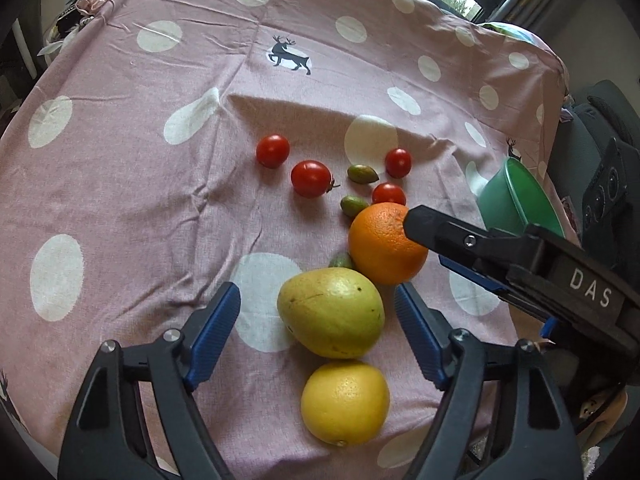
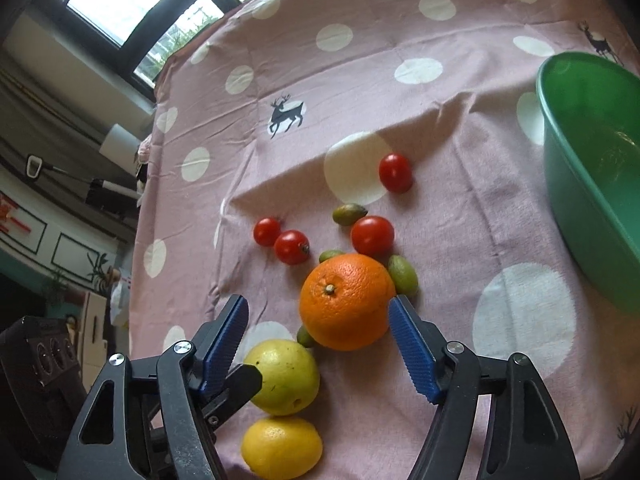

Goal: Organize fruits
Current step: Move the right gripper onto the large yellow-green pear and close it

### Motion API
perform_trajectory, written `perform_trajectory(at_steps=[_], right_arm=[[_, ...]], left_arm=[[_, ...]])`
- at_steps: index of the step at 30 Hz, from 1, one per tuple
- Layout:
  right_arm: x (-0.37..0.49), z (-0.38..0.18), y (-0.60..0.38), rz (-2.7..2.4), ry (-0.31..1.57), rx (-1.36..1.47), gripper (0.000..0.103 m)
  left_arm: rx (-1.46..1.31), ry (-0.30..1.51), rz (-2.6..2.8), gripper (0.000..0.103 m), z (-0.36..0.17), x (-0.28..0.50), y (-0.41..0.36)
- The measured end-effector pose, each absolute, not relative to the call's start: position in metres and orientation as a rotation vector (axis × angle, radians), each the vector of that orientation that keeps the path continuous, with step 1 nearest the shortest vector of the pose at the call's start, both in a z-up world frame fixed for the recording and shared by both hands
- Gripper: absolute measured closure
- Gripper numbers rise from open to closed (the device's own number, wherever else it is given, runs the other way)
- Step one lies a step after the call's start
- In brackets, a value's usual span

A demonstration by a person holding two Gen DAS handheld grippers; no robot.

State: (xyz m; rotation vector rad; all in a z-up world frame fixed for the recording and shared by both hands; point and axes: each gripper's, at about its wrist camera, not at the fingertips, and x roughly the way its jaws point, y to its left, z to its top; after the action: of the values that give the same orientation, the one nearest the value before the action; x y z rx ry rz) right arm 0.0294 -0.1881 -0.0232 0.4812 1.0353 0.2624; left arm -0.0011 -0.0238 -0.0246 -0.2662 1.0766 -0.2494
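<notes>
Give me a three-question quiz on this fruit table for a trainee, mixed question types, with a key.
1. True or false: the green bowl already holds fruit.
2. Multiple choice: which fruit sits between the fingers of the right gripper? A) lemon B) orange C) pear
3. Short answer: how many red tomatoes lie on the cloth?

Key
1. False; no fruit shows in the part of the bowl in view.
2. B; the orange lies between its jaws, while the left gripper frames the pear. The lemon lies nearest the camera, ungripped.
3. Four, for example one at the far left.
</notes>
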Motion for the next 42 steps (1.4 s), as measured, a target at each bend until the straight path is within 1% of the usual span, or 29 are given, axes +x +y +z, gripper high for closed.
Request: perform_trajectory(at_steps=[14,28,30,37,42], right_arm=[[0.027,-0.041,-0.183,0.37,1.142,0.582,0.029],[0.027,-0.061,-0.161,0.399,1.216,0.557,0.029],[0.028,-0.064,-0.16,0.404,1.226,0.558,0.036],[0.032,-0.069,-0.154,0.442,1.252,0.573,0.038],[0.033,-0.07,-0.155,0.441,1.25,0.587,0.04]], left_arm=[[-0.222,1.128,-0.243,0.024,-0.036,-0.009,-0.031],[-0.232,1.161,-0.266,0.027,-0.047,-0.004,-0.035],[-0.23,1.16,-0.271,0.028,-0.047,-0.004,-0.036],[-0.25,1.175,-0.287,0.036,-0.054,-0.001,-0.04],[-0.259,1.171,-0.293,0.036,-0.055,0.0,-0.04]])
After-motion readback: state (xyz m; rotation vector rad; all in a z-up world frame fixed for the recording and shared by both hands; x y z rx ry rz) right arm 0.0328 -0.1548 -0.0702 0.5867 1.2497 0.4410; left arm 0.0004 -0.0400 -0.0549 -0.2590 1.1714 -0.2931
